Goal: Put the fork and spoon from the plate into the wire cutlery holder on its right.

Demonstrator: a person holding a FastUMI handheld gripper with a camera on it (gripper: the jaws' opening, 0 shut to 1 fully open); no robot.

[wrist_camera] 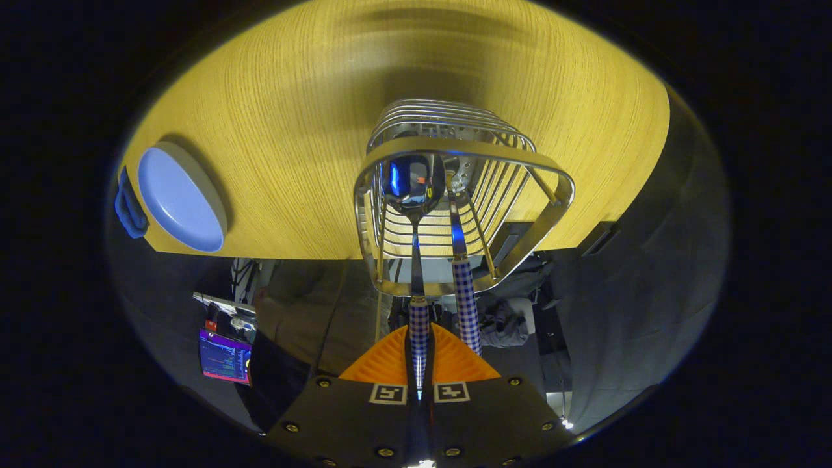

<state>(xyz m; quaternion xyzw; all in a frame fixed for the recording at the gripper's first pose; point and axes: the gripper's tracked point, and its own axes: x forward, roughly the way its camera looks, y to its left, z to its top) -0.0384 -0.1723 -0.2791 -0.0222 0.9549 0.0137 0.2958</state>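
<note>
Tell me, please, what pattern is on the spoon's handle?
Blue-and-white checks, clearest in the gripper view where the spoon's handle sits between the jaws.

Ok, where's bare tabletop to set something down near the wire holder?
Bare yellow wooden table between the blue round plate and the silver wire cutlery holder, and beyond it. Crowded inside: the hand-held gripper grips the check-handled spoon, beside the check-handled fork.

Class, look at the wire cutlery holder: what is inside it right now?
Inside the wire cutlery holder are the spoon, its checked handle clamped in the gripper, and a second checked-handled utensil beside it. Wires and the spoon bowl cover that utensil's head, so I cannot confirm it is the fork.
</note>
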